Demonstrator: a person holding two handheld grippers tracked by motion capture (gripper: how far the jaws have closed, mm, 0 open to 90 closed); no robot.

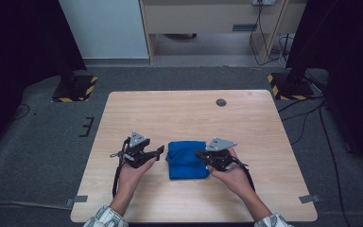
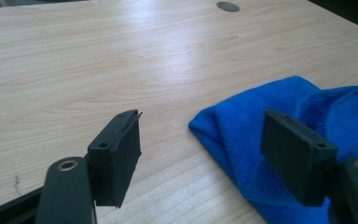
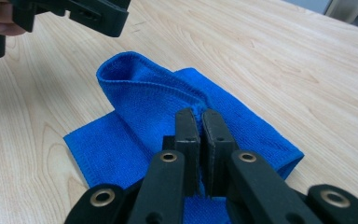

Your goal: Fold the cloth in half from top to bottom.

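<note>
A person's 2 hands are coming in from the near edge of the wooden table (image 1: 189, 118), each holding a gripper. The right gripper (image 3: 200, 114) is pinching a raised fold of the blue cloth (image 3: 140, 98), its jaws clenched tight on the fabric. The left gripper (image 2: 200, 140) is hovering just beside the cloth's left edge, jaws spread and gripping nothing. The cloth is lying folded between them, near the table's front. Farther off, a round grommet (image 1: 221, 102) is sitting in the tabletop.

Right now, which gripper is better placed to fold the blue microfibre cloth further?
Probably the right gripper: its jaws are shut on an edge of the blue microfibre cloth. The left gripper is open, beside the cloth.
</note>
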